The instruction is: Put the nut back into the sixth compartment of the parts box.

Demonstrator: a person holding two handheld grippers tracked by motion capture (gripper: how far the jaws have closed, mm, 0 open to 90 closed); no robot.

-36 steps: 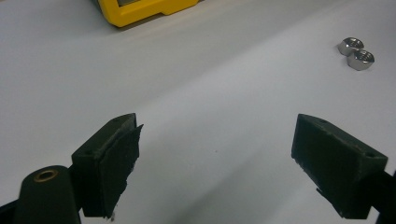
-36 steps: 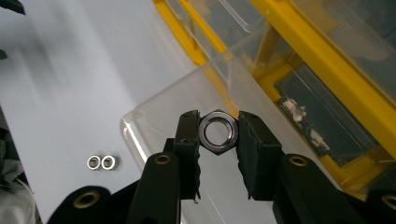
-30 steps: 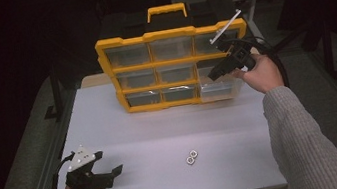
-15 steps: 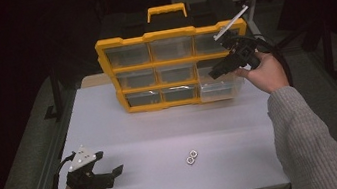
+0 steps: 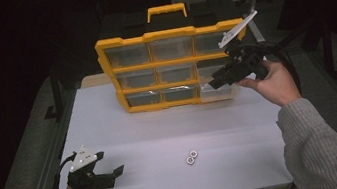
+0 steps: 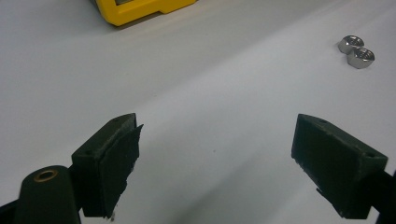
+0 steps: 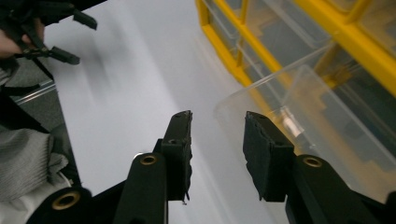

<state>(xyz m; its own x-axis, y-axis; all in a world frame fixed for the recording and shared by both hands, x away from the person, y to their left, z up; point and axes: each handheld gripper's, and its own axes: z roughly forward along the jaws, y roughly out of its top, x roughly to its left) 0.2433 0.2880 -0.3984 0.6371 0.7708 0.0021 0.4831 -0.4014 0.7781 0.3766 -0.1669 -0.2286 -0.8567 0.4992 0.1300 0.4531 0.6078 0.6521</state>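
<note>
A yellow organiser [image 5: 171, 61] with clear drawers stands at the back of the white table [image 5: 161, 126]. Its bottom right drawer [image 5: 219, 93] is pulled part way out. My right gripper [image 5: 214, 83] hovers just over that drawer's front. Its jaws have just been opening and stand apart with nothing between them. In the right gripper view the gripper [image 7: 217, 140] points past the corner of the clear drawer [image 7: 317, 135]. Two steel nuts [image 5: 192, 157] lie side by side near the table's front. My left gripper [image 5: 114, 176] rests wide open at the front left, well short of the nuts [image 6: 356, 50].
The organiser's black carry case and yellow handle [image 5: 166, 11] rise behind the drawers. Dark metal frame rails [image 5: 42, 179] run along both sides of the table. A bottom corner of the organiser [image 6: 140, 9] shows in the left gripper view.
The right gripper's jaws have parted, and the right hand has drawn back slightly toward the near side. The left gripper and the nuts have stayed put.
</note>
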